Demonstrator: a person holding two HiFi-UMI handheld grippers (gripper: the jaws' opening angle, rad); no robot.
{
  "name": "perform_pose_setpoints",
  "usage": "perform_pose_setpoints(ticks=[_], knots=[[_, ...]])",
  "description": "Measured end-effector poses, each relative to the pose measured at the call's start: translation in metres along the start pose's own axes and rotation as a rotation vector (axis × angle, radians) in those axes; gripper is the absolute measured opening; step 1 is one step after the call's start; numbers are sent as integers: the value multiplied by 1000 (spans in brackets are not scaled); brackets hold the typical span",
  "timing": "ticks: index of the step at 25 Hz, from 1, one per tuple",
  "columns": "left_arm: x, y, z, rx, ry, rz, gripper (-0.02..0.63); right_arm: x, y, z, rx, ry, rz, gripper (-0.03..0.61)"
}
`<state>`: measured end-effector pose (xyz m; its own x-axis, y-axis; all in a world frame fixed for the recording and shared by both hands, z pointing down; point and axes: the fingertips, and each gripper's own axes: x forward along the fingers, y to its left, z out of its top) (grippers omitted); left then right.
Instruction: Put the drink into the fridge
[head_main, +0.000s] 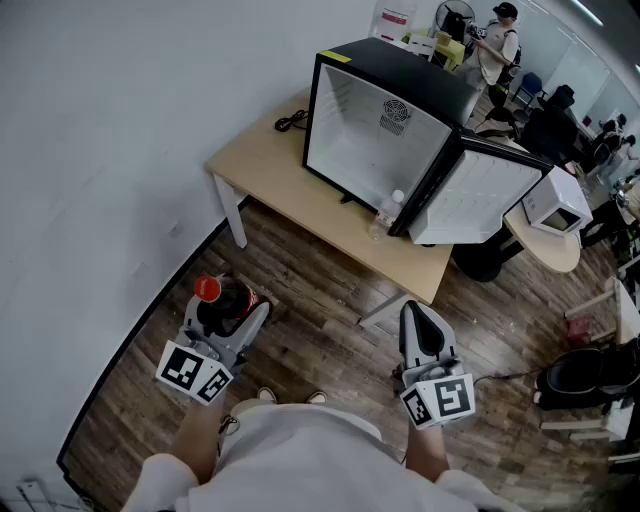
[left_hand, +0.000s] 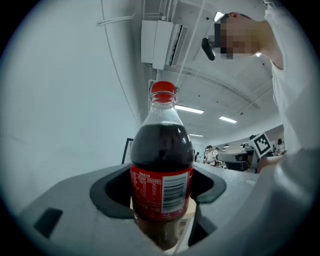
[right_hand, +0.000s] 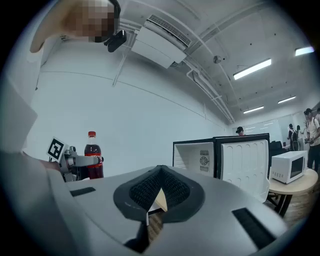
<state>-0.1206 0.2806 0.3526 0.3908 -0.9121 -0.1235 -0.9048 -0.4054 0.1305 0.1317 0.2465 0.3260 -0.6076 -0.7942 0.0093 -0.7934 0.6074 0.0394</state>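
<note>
The left gripper (head_main: 250, 314) clamps the cola bottle (left_hand: 161, 170); the right gripper (head_main: 418, 312) is closed, empty. At 1 o'clock, the incoming drink may knock over the clear bottle (head_main: 385, 212) before the fridge (head_main: 380, 120).

I held my left gripper (head_main: 232, 310) low at my left side, about level, its jaws clamped on the cola bottle (left_hand: 161, 165). My right gripper (head_main: 418, 322) pointed level at my right, jaws pressed together and empty, both forearms reaching forward.
</note>
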Motion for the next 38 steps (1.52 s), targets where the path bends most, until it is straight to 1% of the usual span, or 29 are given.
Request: perform_pose_setpoints(ticks=[4, 8, 13, 17, 23, 26, 30, 33, 35, 38], knots=[[9, -3, 1, 8, -1, 0, 319, 2, -8, -3, 5, -2, 2, -2], [11, -6, 0, 13, 0, 19, 319, 2, -15, -4, 14, -7, 14, -2], [19, -13, -2, -10, -10, 22, 319, -3, -31, -1, 111, -52, 45, 0], [27, -26, -1, 1, -20, 18, 319, -9, -48, -5, 95, -50, 30, 1], [37, -39, 0, 13, -39, 39, 319, -11, -64, -7, 77, -43, 60, 2], [44, -41, -5, 14, -35, 29, 319, -8, -76, -9, 84, -49, 45, 2], [61, -30, -16, 0, -28, 21, 319, 5, -81, -20, 92, -34, 46, 2], [86, -13, -20, -13, -30, 11, 319, 25, -88, -23, 89, -19, 40, 1], [108, 0, -23, -24, -25, -16, 319, 41, -96, -24, 89, -9, 14, 2], [147, 21, -32, -38, -8, -81, 319, 68, -108, -31, 92, 14, -37, 2]])
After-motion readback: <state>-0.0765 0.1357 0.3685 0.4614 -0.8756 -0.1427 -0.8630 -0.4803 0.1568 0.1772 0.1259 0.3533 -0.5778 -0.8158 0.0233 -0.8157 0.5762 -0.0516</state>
